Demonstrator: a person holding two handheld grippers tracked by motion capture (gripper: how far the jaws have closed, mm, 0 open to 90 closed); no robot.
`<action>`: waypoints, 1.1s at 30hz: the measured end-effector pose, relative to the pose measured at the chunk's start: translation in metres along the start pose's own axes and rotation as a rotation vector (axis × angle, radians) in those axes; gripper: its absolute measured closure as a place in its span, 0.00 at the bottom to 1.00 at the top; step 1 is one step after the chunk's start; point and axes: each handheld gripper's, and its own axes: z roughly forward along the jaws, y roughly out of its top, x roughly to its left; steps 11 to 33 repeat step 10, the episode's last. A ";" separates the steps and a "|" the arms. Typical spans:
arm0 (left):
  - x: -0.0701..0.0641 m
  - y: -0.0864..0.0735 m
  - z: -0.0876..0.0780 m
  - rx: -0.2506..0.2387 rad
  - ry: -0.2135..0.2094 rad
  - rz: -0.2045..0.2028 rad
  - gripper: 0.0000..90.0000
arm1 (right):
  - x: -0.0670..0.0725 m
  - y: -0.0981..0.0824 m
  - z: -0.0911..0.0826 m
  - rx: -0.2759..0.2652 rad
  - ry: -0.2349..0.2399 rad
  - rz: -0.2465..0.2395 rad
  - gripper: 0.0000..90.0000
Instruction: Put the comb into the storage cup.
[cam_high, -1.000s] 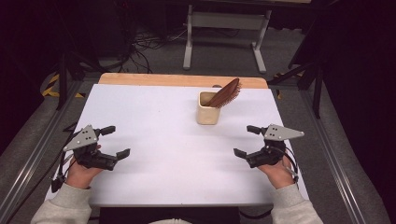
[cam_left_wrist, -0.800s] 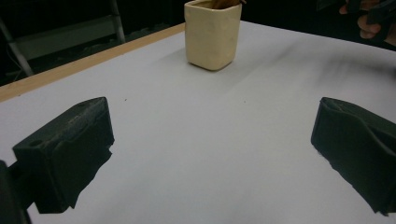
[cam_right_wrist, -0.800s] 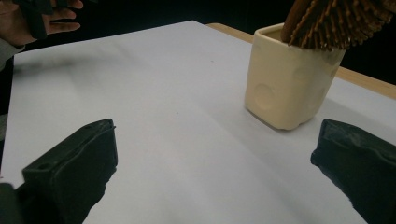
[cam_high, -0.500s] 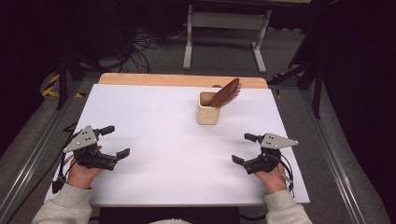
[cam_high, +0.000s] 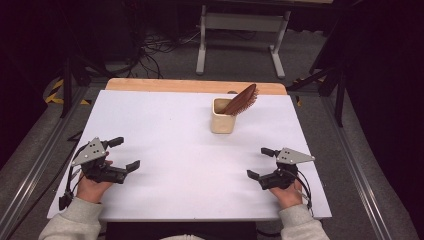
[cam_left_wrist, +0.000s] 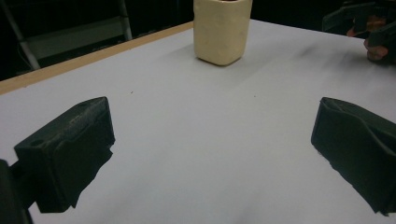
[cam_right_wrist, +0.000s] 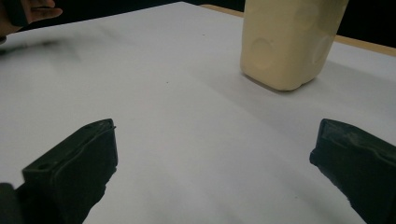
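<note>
Left tongs spread wide, nothing held. Right tongs spread wide too, nothing held. Cream cup seen well apart, far across desk. Brown brush, maybe hairbrush, left leaning inside. Nothing grabbed yet; all work left.

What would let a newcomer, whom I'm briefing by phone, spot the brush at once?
Start at the white table and look toward its far wooden edge, right of centre, for a cream cup. The brush stands in that cup, leaning right. It is reddish-brown, oval and bristled, the one dark-coloured thing on the white top apart from the grippers.
</note>
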 end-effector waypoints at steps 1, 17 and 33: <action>0.000 0.000 0.000 0.004 0.000 -0.002 0.00 | 0.000 0.000 -0.001 -0.006 -0.009 0.000 0.01; 0.002 -0.005 0.001 0.000 0.033 0.003 0.00 | 0.000 0.001 -0.005 -0.014 -0.028 0.005 0.01; 0.002 -0.005 0.001 0.000 0.033 0.003 0.00 | 0.000 0.001 -0.005 -0.014 -0.028 0.005 0.01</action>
